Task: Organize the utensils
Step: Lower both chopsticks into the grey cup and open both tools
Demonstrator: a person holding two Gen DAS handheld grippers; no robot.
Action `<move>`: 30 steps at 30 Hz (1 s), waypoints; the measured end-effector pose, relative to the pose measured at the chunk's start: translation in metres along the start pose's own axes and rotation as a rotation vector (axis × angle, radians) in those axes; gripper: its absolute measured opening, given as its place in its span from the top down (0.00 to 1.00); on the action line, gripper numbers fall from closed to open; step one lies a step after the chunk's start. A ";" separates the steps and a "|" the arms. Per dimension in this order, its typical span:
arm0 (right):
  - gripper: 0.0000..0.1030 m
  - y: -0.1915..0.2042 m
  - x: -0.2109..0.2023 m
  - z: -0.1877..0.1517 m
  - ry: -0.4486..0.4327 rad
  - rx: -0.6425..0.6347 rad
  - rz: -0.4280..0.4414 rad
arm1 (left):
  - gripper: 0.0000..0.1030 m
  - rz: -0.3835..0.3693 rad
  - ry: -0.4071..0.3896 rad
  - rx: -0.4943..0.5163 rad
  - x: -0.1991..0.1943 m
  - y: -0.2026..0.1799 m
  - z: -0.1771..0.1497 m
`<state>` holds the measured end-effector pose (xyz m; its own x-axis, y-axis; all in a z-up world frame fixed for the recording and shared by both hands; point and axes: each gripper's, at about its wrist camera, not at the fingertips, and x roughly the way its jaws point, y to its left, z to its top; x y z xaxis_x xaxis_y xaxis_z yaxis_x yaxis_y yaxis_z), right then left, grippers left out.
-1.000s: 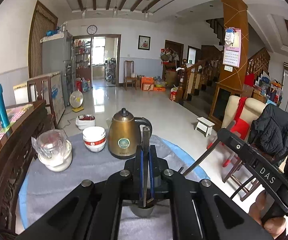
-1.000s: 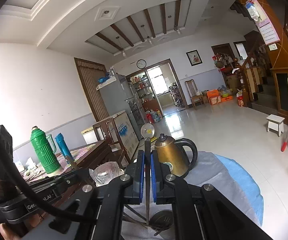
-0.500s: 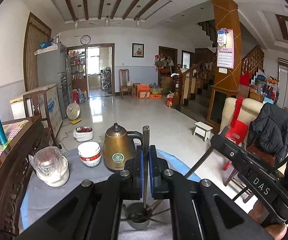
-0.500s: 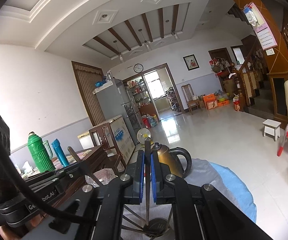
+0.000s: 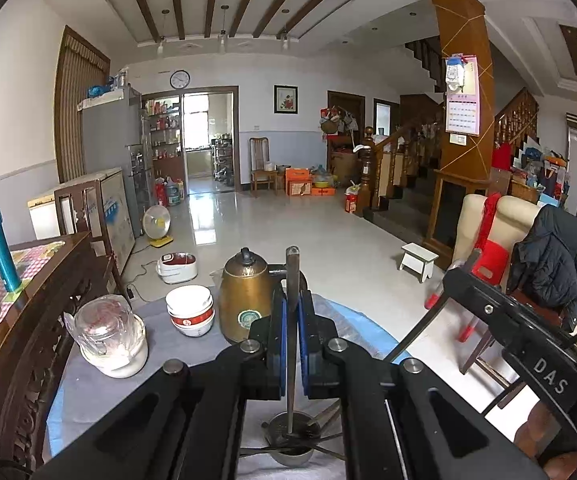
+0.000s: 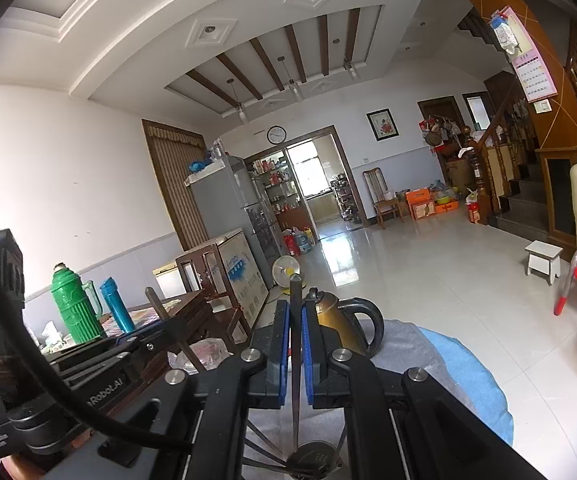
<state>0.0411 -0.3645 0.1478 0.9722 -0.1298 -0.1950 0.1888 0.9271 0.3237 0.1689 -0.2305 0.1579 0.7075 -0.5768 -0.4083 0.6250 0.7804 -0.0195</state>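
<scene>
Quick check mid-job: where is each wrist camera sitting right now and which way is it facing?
Left wrist: on the left gripper, looking down its fingers across the round table into the hall; shut on a chopstick over the metal cup; right gripper at right.
Right wrist: on the right gripper, tilted more toward the ceiling; shut on its own chopstick; left gripper at left.
Shared: brass kettle, metal cup.

On the grey cloth (image 5: 88, 396) stand a brass kettle (image 5: 244, 296), stacked bowls (image 5: 189, 310) — and a wrapped jar (image 5: 108, 330).
</scene>
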 end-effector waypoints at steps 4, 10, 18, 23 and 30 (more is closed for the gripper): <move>0.94 -0.003 0.005 -0.001 0.015 0.000 -0.002 | 0.95 -0.001 0.013 -0.013 0.011 0.003 -0.001; 0.94 -0.010 0.021 -0.008 0.046 -0.008 -0.017 | 0.95 -0.003 0.038 -0.045 0.029 0.012 -0.006; 0.94 -0.017 0.046 -0.022 0.096 -0.008 -0.030 | 0.95 -0.002 0.082 -0.076 0.057 0.022 -0.016; 0.94 -0.017 0.055 -0.032 0.126 -0.009 -0.036 | 0.95 0.001 0.108 -0.090 0.071 0.028 -0.023; 0.94 -0.018 0.065 -0.051 0.171 -0.039 -0.063 | 0.95 0.003 0.159 -0.116 0.087 0.038 -0.035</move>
<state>0.0942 -0.3715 0.0821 0.9200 -0.1298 -0.3697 0.2401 0.9324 0.2700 0.2426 -0.2428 0.0899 0.6423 -0.5365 -0.5473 0.5748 0.8096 -0.1192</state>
